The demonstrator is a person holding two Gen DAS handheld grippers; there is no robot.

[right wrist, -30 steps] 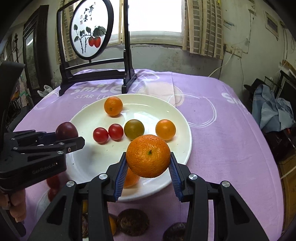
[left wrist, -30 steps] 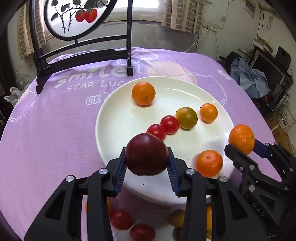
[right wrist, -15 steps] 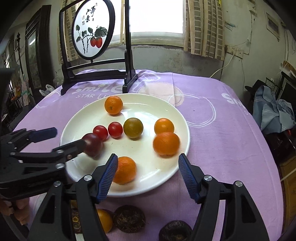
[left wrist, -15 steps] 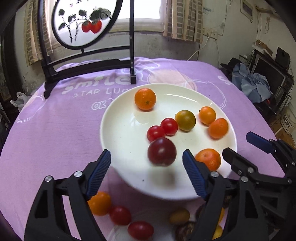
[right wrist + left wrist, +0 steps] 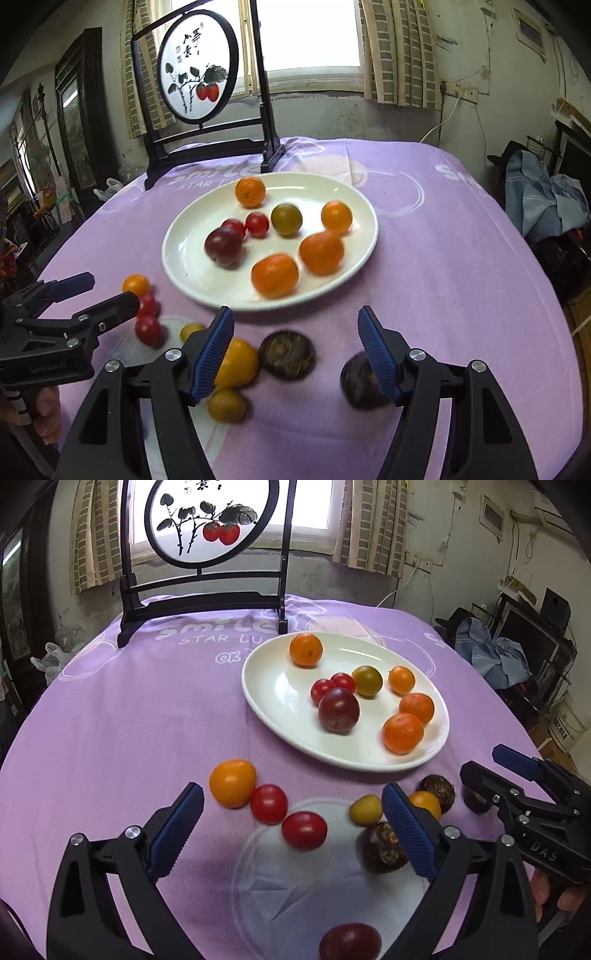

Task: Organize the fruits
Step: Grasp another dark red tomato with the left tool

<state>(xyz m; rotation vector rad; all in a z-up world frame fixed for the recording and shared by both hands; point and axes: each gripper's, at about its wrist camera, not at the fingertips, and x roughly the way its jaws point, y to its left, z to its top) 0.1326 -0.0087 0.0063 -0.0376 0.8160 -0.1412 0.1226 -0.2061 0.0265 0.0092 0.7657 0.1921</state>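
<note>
A white plate [image 5: 269, 686] [image 5: 177, 254] on the purple cloth holds a dark red plum [image 5: 338, 710] [image 5: 224, 246], several oranges [image 5: 402, 733] [image 5: 274, 274], two small red tomatoes [image 5: 322, 689] and a green-brown one [image 5: 366, 680]. My left gripper [image 5: 291, 829] is open and empty above loose fruit on the cloth: an orange tomato [image 5: 232, 782], red tomatoes [image 5: 304, 830] and a dark passion fruit [image 5: 380, 847]. My right gripper [image 5: 295, 354] is open and empty above a dark passion fruit [image 5: 287, 354] and a yellow-orange fruit [image 5: 236, 363].
A black-framed round painted screen [image 5: 207, 520] [image 5: 195, 74] stands at the table's far side. The other gripper shows in each view, the right one [image 5: 517, 775] and the left one [image 5: 74, 299]. Clothes and clutter [image 5: 543, 199] lie beyond the right table edge.
Both grippers opened, dropping the plum and an orange onto the plate, then drew back toward the near edge over the loose fruit.
</note>
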